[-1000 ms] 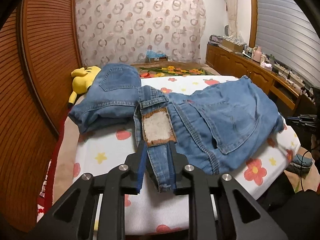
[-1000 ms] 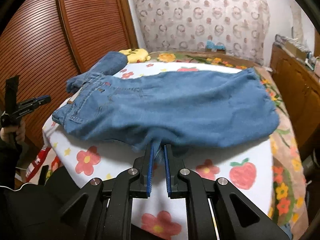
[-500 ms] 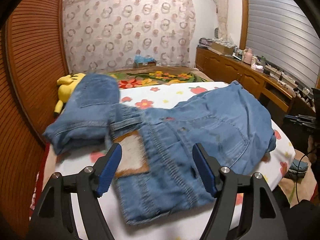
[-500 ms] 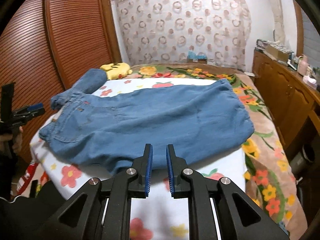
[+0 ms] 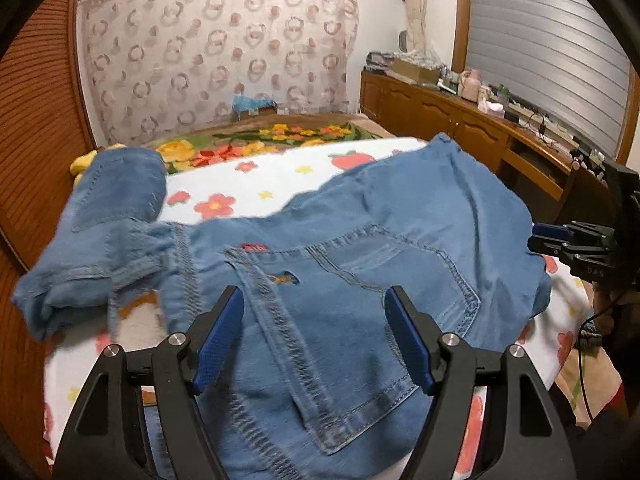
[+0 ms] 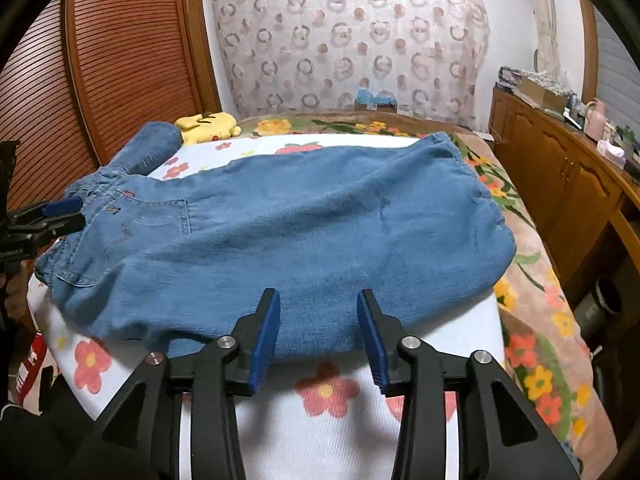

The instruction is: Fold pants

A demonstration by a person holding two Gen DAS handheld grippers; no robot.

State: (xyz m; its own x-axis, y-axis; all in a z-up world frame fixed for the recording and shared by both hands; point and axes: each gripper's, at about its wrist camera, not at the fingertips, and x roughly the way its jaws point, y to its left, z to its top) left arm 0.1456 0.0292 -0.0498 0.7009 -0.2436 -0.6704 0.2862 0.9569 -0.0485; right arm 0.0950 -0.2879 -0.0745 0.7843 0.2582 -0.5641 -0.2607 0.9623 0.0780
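Pants (image 6: 280,232), blue denim, lay spread across the bed (image 6: 332,420) on its white flowered cover, waistband end toward my left side, the folded legs running off to the right

Left tool (image 5: 314,334) stood wide, blue pads well apart, nothing pressed between them; its jaws had just been opening. It hung over the waistband and back-pocket area, denim filling the view under and between the fingers. Whether the pads brushed the cloth I could not tell. A small red tab (image 5: 254,247) on the pocket seam sat just beyond the tips. A bunched fold of the denim lay further left, near the bed's edge

Right tool (image 6: 318,334) stood partly open, a moderate gap; its jaws had just been opening, and no cloth was pinched. The near edge of the pants lay just under and ahead of its fingertips, the hem line showing through the gap, flowered cover directly below the tool body

In the right wrist view the left tool (image 6: 52,220) showed at the far left, by the waistband. In the left wrist view the right tool (image 5: 560,240) showed at the far right, beside the pants' edge

Yellow plush toy (image 6: 208,124) lay behind the pants near the wooden slatted door (image 6: 120,60)
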